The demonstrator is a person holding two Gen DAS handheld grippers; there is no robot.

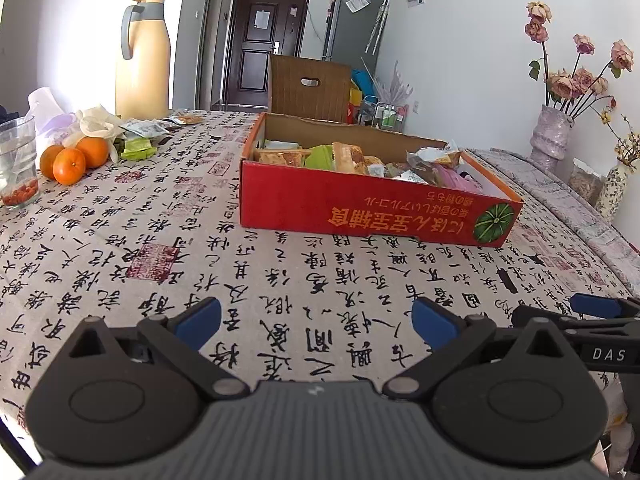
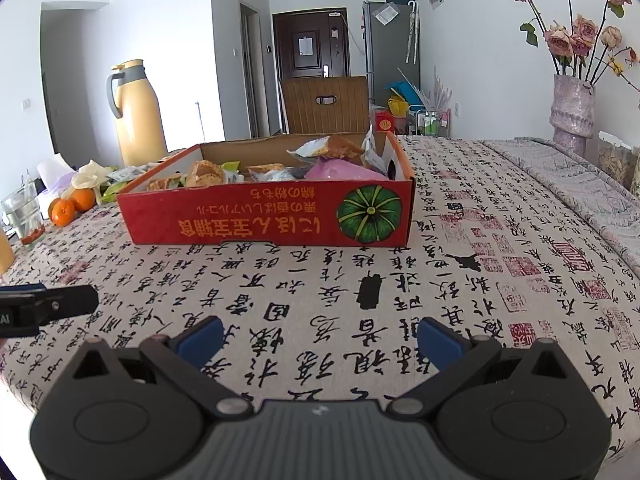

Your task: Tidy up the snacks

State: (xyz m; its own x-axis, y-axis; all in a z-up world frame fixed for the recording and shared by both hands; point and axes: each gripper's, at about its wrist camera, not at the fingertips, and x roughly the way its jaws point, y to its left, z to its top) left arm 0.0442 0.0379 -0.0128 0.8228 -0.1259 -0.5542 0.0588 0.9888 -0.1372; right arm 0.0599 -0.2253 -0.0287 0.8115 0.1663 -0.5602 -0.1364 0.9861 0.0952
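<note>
A shallow red cardboard box (image 1: 360, 204) (image 2: 256, 216) with a green pumpkin picture stands on the table, holding several wrapped snacks (image 1: 344, 158) (image 2: 280, 168). More snack packets (image 1: 140, 136) (image 2: 120, 180) lie loose at the far left beside the oranges. My left gripper (image 1: 316, 320) hovers low over the tablecloth in front of the box, open and holding nothing. My right gripper (image 2: 320, 338) is open too, also short of the box, with nothing between its blue pads. The right gripper's fingers (image 1: 592, 312) show at the left wrist view's right edge.
Three oranges (image 1: 74, 160) (image 2: 72, 206), a drinking glass (image 1: 16, 164) (image 2: 24, 212) and a tall yellow thermos jug (image 1: 144, 60) (image 2: 136, 116) stand at the left. Vases of dried roses (image 1: 554, 136) (image 2: 572, 112) line the right edge. A wooden chair (image 1: 308, 88) stands behind the table.
</note>
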